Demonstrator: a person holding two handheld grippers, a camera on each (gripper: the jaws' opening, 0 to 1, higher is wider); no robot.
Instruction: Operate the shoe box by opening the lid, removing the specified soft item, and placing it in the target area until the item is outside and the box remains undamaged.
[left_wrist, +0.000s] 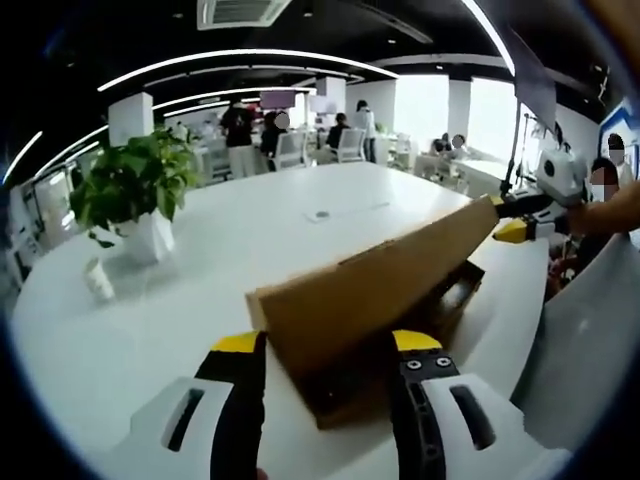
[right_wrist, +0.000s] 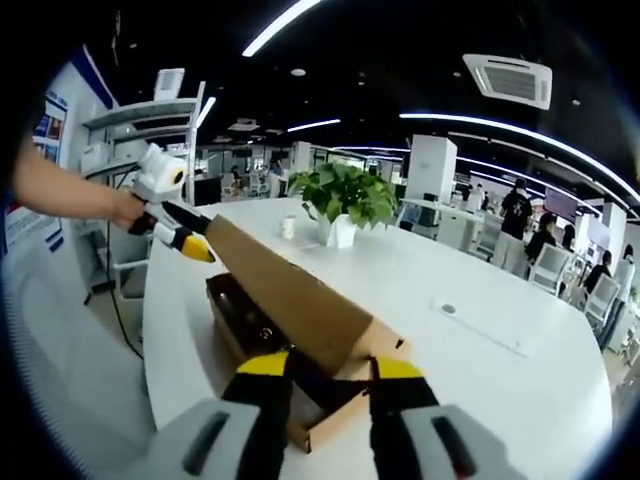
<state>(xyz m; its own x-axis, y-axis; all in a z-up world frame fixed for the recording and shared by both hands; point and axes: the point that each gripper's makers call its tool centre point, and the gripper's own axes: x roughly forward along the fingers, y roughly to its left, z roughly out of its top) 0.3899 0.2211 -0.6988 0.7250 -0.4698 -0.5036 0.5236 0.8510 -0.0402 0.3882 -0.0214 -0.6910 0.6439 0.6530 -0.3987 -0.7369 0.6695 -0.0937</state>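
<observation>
While the brown cardboard shoe-box lid (left_wrist: 380, 275) is standing raised over the white counter (left_wrist: 200, 270), both hand-held grippers, left (left_wrist: 325, 345) and right (right_wrist: 330, 365), are sitting released at opposite lid ends.

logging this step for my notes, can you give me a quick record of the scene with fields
box: shoe box on white table
lid: cardboard lid raised at a slant, box partly open
contents: dark inside, item not identifiable
left gripper: jaws flank one end of lid, grip unclear
right gripper: jaws flank the opposite end, grip unclear
nearby: potted plant on the table
background: people at desks
</observation>
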